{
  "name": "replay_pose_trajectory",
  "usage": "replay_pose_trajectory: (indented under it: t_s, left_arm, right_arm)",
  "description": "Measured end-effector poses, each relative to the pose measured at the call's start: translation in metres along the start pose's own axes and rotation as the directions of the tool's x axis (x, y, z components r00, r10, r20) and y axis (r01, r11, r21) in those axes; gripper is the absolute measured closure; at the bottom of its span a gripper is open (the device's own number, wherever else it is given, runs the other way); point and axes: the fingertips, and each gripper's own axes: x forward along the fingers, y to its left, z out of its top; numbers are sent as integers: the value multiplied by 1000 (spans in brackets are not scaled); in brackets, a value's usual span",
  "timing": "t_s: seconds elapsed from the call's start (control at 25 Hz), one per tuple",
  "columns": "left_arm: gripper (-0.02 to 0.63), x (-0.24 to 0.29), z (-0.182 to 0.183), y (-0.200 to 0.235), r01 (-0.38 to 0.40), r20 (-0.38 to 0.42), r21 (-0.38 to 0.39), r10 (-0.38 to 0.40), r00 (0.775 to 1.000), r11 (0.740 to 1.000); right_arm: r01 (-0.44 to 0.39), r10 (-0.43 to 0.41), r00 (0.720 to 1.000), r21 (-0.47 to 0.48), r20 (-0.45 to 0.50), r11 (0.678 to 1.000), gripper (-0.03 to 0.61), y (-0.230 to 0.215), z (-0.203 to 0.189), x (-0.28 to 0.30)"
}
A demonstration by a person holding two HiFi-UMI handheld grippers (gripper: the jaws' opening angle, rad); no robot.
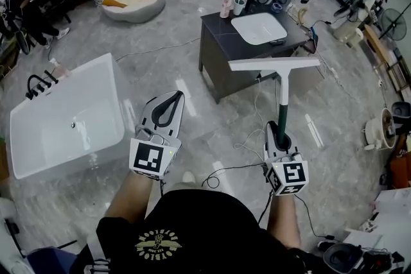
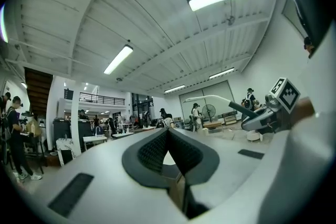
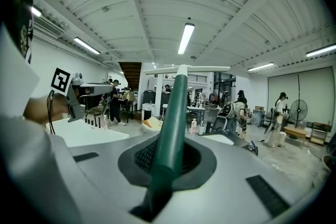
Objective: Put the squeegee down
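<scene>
The right gripper (image 1: 278, 137) clamps the squeegee (image 1: 275, 63) by its green handle, blade in the air before the dark worktop (image 1: 217, 27). The left gripper (image 1: 168, 101) is closed, empty. Best lower it flat onto a bare patch before letting go.

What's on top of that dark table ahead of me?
On the dark table: a white basin, a bottle and a cup. The squeegee, held in the right claw, covers part of its near edge.
</scene>
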Motion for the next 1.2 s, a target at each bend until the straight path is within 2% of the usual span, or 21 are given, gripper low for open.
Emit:
replay_pose_trajectory:
  t_s: [0.24,0.4,0.52,0.76,0.88,1.08,1.2]
  left_arm:
    - [591,8,-23,28,37,-32,-29,-38,999,999]
    - [591,13,-34,26,76,-47,-41,-78,996,996]
    - [591,23,-34,24,96,-23,-39,-97,995,995]
    - [591,44,-46,38,74,-54,-63,-77,996,995]
    - [591,58,-53,44,65,-48,-107,-71,996,992]
    - [591,82,-54,53,48,-49,-56,-51,998,997]
    - [591,94,-52,64,1,-31,-42,-2,1000,999]
  right_arm:
    - [30,-30,1000,6,-3,1000,540,16,11,16]
    - [63,-63,998,25,-19,998,540,15,6,16]
    - [76,-76,997,40,-16,996,540,6,5,21]
    - [66,-66,998,43,-11,997,540,-4,1,39]
    - [56,-55,998,43,-27,998,540,-11,-7,56]
    - [53,-52,998,46,-29,998,540,-29,-11,83]
    - [41,-40,999,57,-19,998,540,-42,-8,99]
